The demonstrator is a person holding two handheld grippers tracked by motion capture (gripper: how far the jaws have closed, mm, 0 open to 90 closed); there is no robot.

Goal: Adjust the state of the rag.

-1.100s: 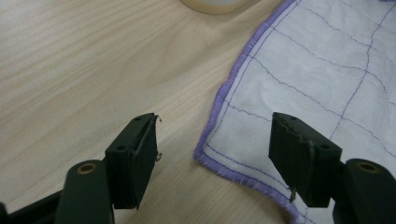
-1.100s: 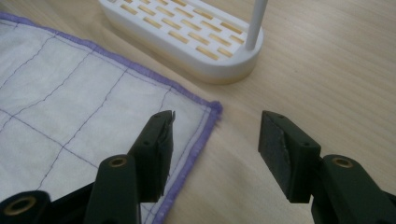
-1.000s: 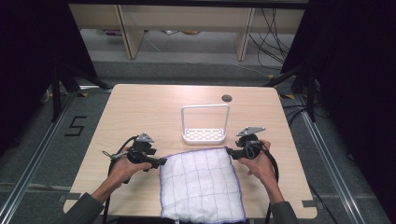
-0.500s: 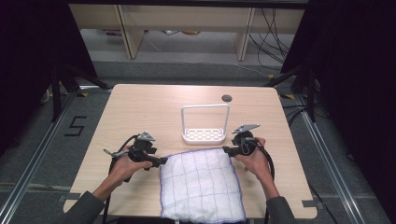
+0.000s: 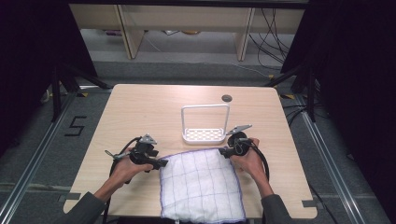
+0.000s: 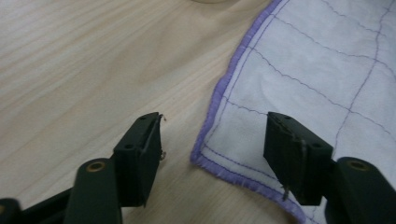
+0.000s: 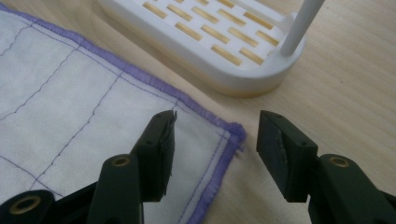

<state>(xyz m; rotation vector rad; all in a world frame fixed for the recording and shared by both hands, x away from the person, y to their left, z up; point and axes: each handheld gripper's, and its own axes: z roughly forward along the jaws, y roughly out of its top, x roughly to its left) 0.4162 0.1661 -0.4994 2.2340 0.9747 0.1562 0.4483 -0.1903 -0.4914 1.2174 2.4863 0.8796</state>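
Both grippers (image 6: 212, 140) (image 7: 215, 135) gape astride quilted, purple-edged cloth (image 5: 201, 184) corners.

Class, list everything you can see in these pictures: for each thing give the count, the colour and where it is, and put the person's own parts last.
Cloth: one, white with purple hem and stitched grid, flat at the table's near edge.
Rack: one, white, slotted base with a hoop handle, mid-table just beyond the cloth.
Table: one, light wood, with a small round dark hole at its far side.
Left gripper: one, black, fingers open, straddling the cloth's far left corner.
Right gripper: one, black, fingers open, straddling the far right corner.
Hands: two, each holding a gripper.
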